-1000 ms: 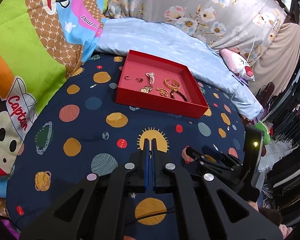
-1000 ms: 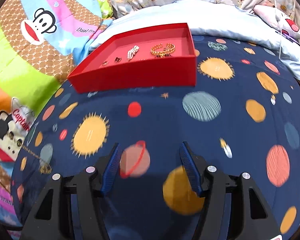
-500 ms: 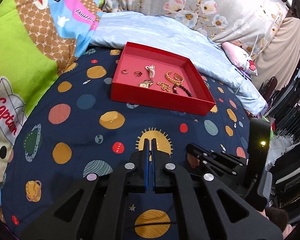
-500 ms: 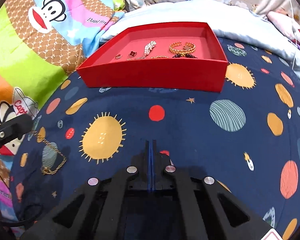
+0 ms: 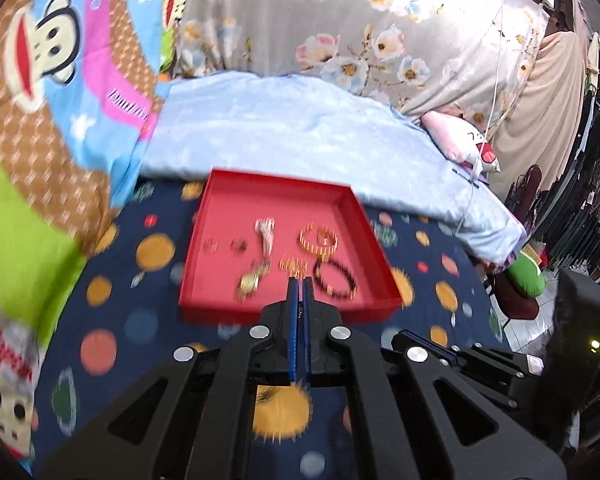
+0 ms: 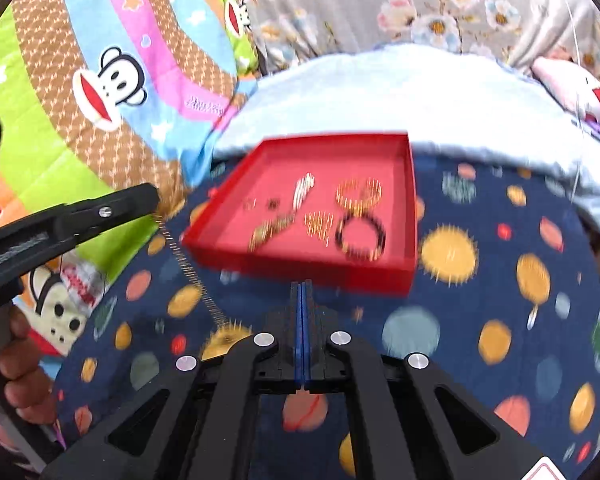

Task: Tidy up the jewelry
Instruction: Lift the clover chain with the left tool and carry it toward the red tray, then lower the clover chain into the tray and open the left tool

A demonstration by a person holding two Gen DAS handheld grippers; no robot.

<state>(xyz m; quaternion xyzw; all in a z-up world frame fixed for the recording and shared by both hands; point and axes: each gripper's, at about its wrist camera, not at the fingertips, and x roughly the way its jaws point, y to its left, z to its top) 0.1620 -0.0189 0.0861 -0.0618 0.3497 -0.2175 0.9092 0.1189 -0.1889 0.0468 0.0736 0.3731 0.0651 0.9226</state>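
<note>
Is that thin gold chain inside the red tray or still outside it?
Outside. The thin gold chain hangs from the left gripper, stretched above the planet-print bedspread, beside the red tray.

Blurred red lettering, seemingly "Captain", seen on the cartoon monkey quilt (image 6: 80,292), small illegible script printed on its pink stripe (image 6: 204,106)

Bed surface under a navy planet-print sheet (image 5: 140,320), pale blue blanket (image 5: 300,132) bunched behind it. Cartoon-monkey quilt (image 6: 112,80) on the left, grey floral fabric (image 5: 340,20) at back. Dark hanging clothes (image 5: 596,208) far right (blurred), bright light overhead.
</note>
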